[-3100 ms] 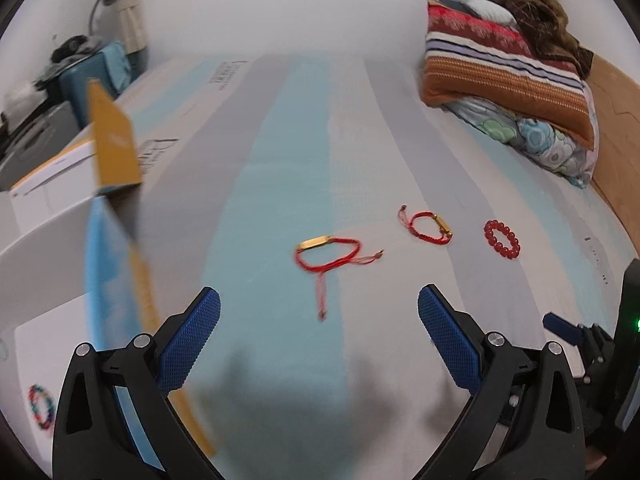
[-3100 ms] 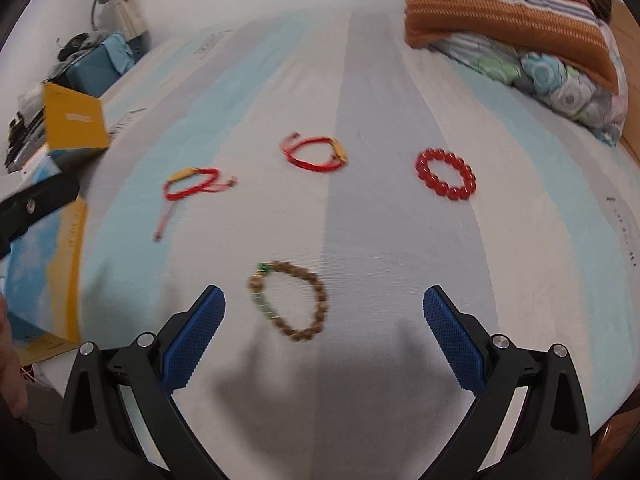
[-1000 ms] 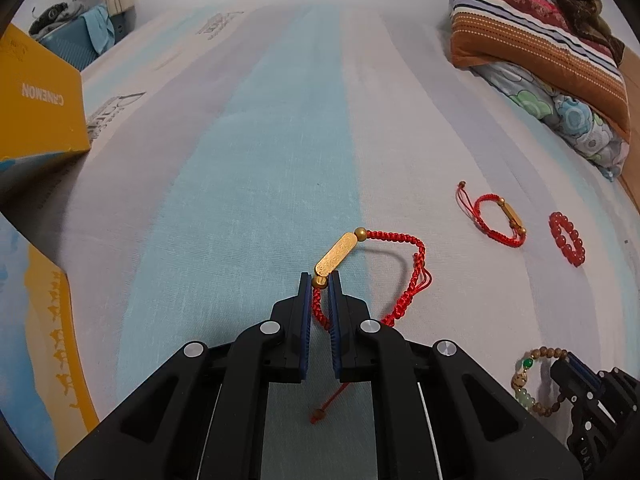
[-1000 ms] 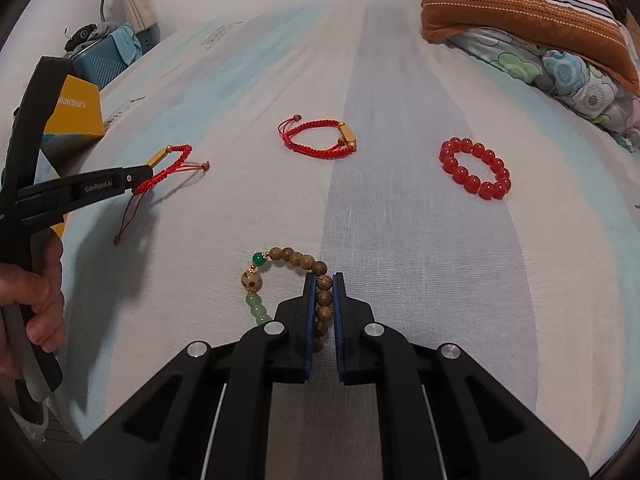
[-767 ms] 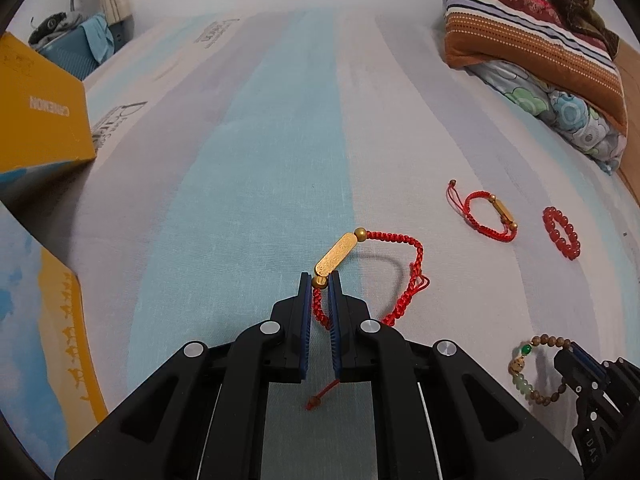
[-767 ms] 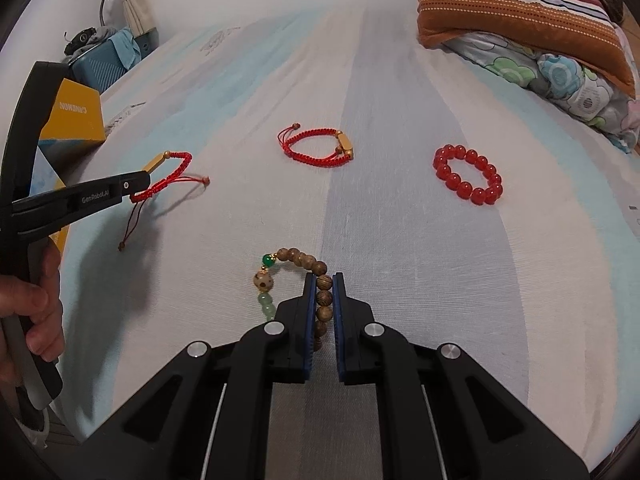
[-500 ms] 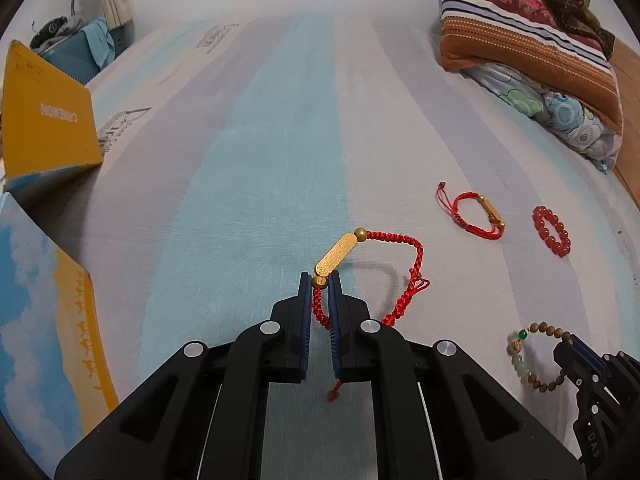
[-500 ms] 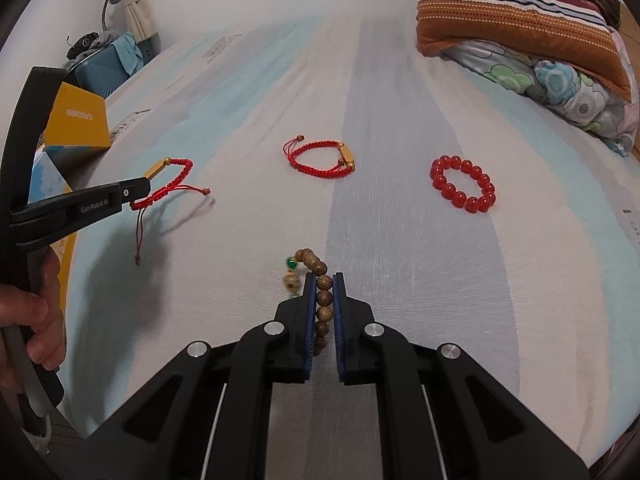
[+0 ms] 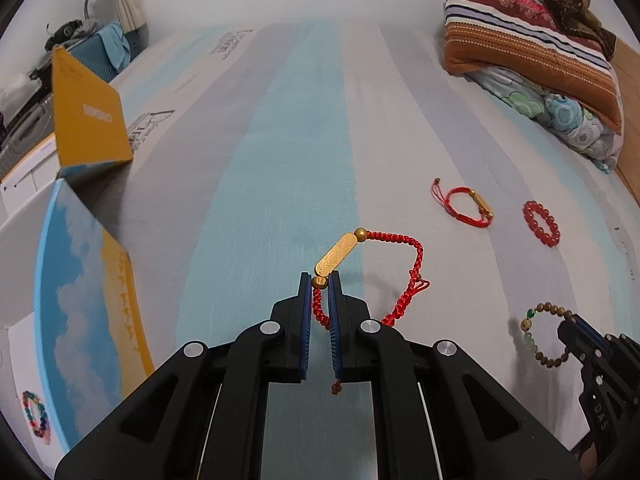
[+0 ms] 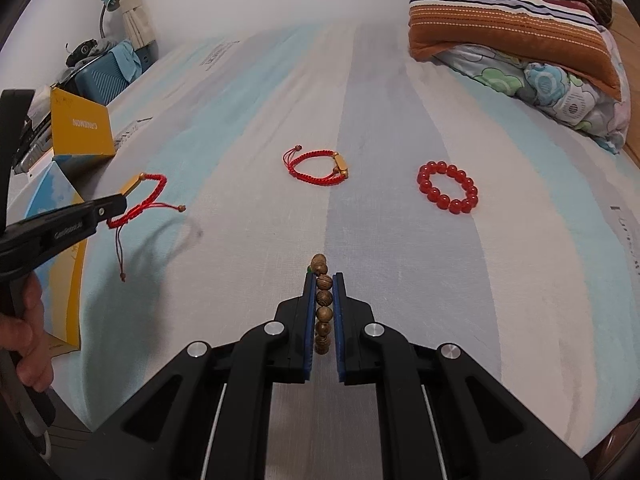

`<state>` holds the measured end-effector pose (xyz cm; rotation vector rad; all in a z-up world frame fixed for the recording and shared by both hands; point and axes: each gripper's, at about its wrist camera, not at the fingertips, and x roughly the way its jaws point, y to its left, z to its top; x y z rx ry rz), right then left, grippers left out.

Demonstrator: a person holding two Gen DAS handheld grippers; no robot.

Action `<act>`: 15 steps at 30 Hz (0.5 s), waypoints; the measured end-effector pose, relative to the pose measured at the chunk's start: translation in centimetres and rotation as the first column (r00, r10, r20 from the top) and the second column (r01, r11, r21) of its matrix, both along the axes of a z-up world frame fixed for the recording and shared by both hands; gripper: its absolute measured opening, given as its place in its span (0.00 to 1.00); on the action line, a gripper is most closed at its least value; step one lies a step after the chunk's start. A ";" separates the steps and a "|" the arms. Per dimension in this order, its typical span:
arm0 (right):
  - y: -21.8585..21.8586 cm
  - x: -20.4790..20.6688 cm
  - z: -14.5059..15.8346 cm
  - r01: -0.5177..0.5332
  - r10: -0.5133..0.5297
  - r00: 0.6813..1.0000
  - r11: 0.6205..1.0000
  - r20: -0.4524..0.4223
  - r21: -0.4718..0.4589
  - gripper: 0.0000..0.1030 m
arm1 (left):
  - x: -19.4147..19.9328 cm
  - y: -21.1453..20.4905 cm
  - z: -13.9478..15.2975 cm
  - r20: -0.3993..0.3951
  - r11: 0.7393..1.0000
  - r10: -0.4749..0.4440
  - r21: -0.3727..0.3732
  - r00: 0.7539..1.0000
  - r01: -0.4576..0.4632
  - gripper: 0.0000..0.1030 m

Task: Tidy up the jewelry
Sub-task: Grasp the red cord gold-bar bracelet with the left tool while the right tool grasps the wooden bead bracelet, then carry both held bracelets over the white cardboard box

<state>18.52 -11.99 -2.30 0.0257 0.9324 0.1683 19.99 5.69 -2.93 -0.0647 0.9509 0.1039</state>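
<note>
At far left an open box [image 9: 92, 280] holds one beaded bracelet [image 9: 36, 418]. The left gripper [image 9: 319, 280] pinches a red cord bracelet [image 9: 400, 256] just behind its gold bar; the dangling tail could snag the box edge. The right gripper [image 10: 323, 280] clamps a wooden bead bracelet [image 10: 322, 296] lifted off the bed [image 10: 400, 280]; round beads may roll out. Two bracelets [image 10: 316, 166] lie beyond
</note>
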 end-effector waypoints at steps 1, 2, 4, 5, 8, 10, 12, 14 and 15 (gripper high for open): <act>-0.1 -0.1 0.2 0.003 -0.003 1.000 1.000 0.000 0.000 0.07 | -0.4 0.1 0.2 0.000 1.000 0.007 -0.009 1.000 -0.007 0.07; -0.2 -0.3 0.4 0.005 -0.005 1.000 1.000 -0.002 0.002 0.07 | -0.8 0.2 0.4 -0.001 1.000 0.011 -0.014 1.000 -0.011 0.07; -0.3 -0.6 0.8 0.008 -0.008 1.000 1.000 -0.001 0.005 0.07 | -1.6 0.1 0.9 0.000 1.000 0.008 -0.013 1.000 -0.008 0.07; -0.3 -0.8 1.1 0.011 -0.011 1.000 1.000 0.001 0.005 0.07 | -2.1 0.0 1.1 0.000 1.000 0.004 -0.008 1.000 -0.004 0.07; -0.4 -1.3 1.8 0.018 -0.018 1.000 1.000 0.006 0.005 0.07 | -3.2 0.0 1.8 0.005 1.000 -0.002 -0.001 1.000 0.002 0.08; -0.5 -1.8 2.4 0.021 -0.021 1.000 1.000 0.007 0.013 0.07 | -3.9 0.0 2.4 0.010 1.000 -0.001 -0.001 1.000 0.001 0.08; -0.6 -2.1 3.0 0.020 -0.020 1.000 1.000 0.013 0.018 0.07 | -4.6 -0.1 3.1 0.015 1.000 -0.003 0.001 1.000 0.003 0.07; -0.6 -2.6 3.7 0.019 -0.020 1.000 1.000 0.022 0.021 0.07 | -5.2 -0.2 3.6 0.018 1.000 -0.005 0.004 1.000 0.005 0.08; -0.6 -2.8 4.1 0.018 -0.019 1.000 1.000 0.024 0.021 0.07 | -5.6 -0.2 4.0 0.022 1.000 -0.007 0.005 1.000 0.007 0.08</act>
